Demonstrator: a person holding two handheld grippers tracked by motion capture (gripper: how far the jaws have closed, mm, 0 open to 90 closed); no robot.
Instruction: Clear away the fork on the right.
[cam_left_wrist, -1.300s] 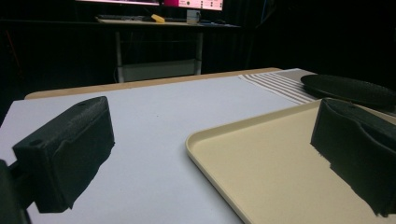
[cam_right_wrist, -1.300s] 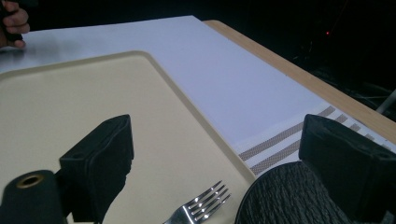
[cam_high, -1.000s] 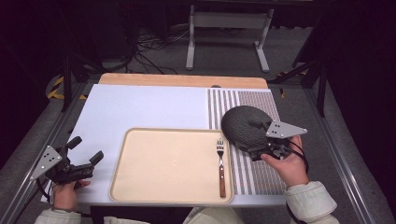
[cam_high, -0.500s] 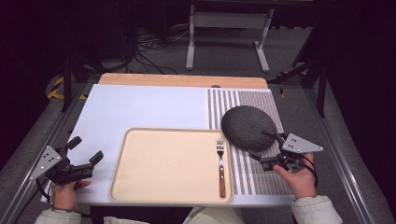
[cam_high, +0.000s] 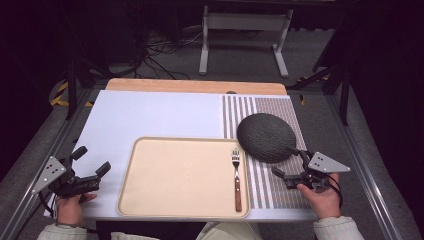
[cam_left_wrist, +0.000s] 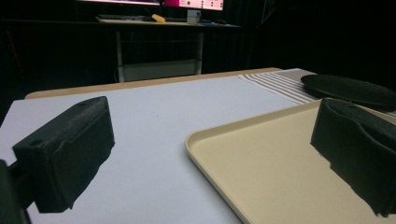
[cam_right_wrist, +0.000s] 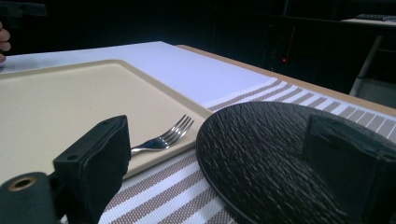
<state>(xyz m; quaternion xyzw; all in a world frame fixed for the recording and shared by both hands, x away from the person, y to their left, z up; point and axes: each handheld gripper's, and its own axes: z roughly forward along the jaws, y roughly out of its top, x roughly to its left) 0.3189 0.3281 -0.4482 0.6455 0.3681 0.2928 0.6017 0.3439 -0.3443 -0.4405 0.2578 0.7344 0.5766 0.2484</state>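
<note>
Two tools in sight, both spread and empty. Right tool (cam_high: 291, 166) sits just off the near edge of the dark plate (cam_high: 265, 137) on the striped mat (cam_high: 260, 185); a second ago it overlapped that plate. Fork (cam_high: 237, 177) handle is hidden behind a jaw in the right gripper view. Left tool (cam_high: 91, 167) unchanged, beside the tray (cam_high: 180, 175).

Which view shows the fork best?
The high view: the whole fork lies along the tray's right edge, tines away from the person. The right gripper view catches just its tines and neck past the jaw.
</note>
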